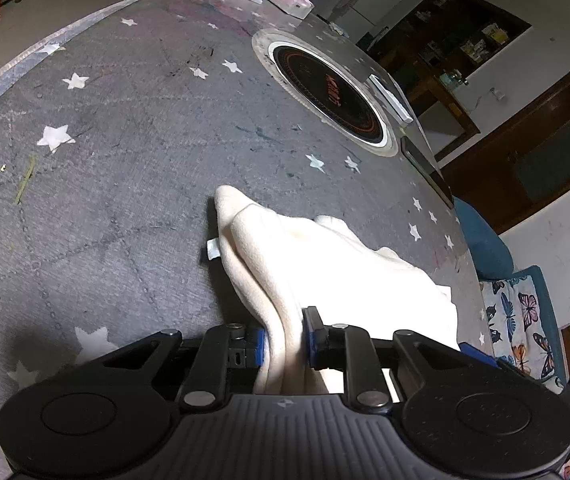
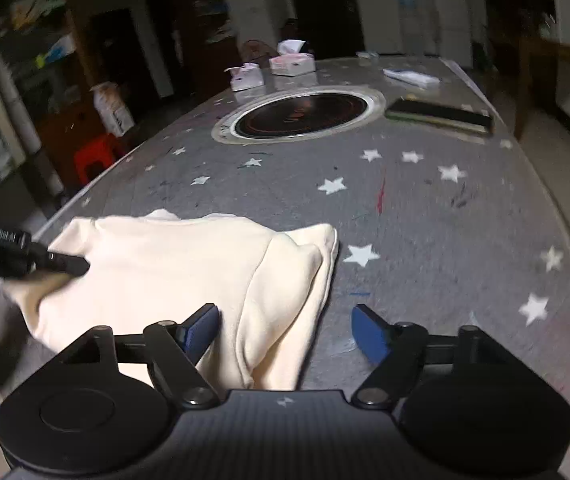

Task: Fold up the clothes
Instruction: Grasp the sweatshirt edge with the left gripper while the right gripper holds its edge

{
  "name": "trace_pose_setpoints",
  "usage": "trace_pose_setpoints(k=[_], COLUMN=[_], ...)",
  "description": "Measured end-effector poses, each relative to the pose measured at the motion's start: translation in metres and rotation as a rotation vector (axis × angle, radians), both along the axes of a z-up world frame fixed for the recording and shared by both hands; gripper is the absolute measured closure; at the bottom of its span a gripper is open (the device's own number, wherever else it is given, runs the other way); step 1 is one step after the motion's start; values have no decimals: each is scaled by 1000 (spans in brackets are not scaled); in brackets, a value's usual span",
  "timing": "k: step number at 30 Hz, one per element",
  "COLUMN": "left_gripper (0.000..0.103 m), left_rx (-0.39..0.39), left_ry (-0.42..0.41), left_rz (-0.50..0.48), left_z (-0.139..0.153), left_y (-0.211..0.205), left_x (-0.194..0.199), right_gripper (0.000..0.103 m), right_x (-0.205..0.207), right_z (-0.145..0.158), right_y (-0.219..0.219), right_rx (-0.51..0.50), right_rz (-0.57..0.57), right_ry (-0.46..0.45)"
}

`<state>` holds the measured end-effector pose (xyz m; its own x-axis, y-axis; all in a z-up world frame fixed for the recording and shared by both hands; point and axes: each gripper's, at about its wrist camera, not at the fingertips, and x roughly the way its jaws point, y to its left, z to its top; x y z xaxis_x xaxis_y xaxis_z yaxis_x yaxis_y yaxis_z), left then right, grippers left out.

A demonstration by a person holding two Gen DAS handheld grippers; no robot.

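The table (image 2: 425, 216), covered with a grey star-printed cloth, is the largest item, and the round black cooktop (image 2: 305, 114) set into its middle serves as the reference point. The cream garment (image 2: 189, 272) lies partly folded on the cloth, on the near side of the cooktop and well apart from it. The left gripper (image 1: 285, 340) is clamped on a bunched edge of the garment, with fabric pressed between its blue pads. The right gripper (image 2: 285, 332) stands open above the garment's near fold; its pads grip nothing. A dark flat box (image 2: 439, 116) lies just beside the cooktop, to its right in the right wrist view. Two tissue packs (image 2: 291, 64) sit beyond the cooktop.
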<state>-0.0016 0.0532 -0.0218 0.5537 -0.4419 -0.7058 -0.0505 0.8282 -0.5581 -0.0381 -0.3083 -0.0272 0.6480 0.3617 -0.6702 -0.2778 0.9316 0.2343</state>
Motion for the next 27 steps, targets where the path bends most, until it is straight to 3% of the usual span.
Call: trace_pose_setpoints(k=[6, 11, 18, 27], left_gripper=[82, 83, 87, 88], left_rx=[11, 37, 60, 84], left_ry=[-12, -22, -64, -121], left_rz=[-13, -28, -72, -152], left_z=[0, 2, 19, 44], left_y=[0, -4, -13, -45], left_x=[0, -1, -2, 6], right_gripper=[49, 81, 86, 86], right_x=[2, 4, -7, -16], right_z=[-4, -5, 8, 36], right_y=[5, 14, 8, -7], right_rx=[35, 82, 160, 152], right_rz=[-62, -57, -82, -107], right_ry=[-1, 10, -43, -131])
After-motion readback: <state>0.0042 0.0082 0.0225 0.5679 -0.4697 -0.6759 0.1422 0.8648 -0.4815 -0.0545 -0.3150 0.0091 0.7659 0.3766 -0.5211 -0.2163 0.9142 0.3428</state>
